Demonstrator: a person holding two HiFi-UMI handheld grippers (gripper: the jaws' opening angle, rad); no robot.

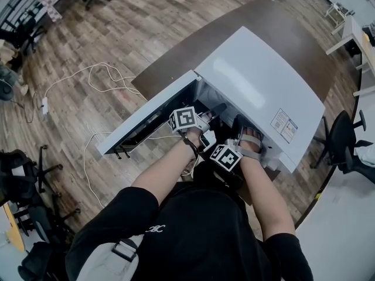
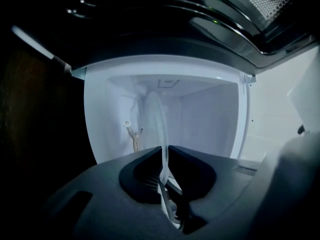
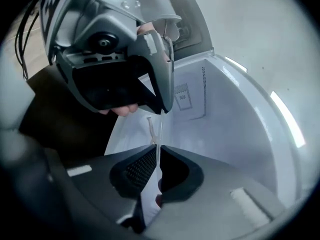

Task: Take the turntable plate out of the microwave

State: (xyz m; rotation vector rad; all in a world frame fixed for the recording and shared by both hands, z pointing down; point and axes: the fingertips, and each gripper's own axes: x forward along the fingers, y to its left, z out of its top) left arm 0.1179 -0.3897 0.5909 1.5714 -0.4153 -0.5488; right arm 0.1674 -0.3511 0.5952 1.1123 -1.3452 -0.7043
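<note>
The plate (image 2: 152, 124) is clamped at its near rim by the jaws of both the left gripper (image 2: 164, 156) and the right gripper (image 3: 157, 151). From each it runs edge-on toward 12 o'clock into the microwave (image 1: 258, 81); withdrawal toward 6 o'clock is called for.

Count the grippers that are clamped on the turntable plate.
2. The left gripper has its jaws shut on the turntable plate rim, at the open front of the microwave. The right gripper grips the same rim beside it. None is hidden.
</note>
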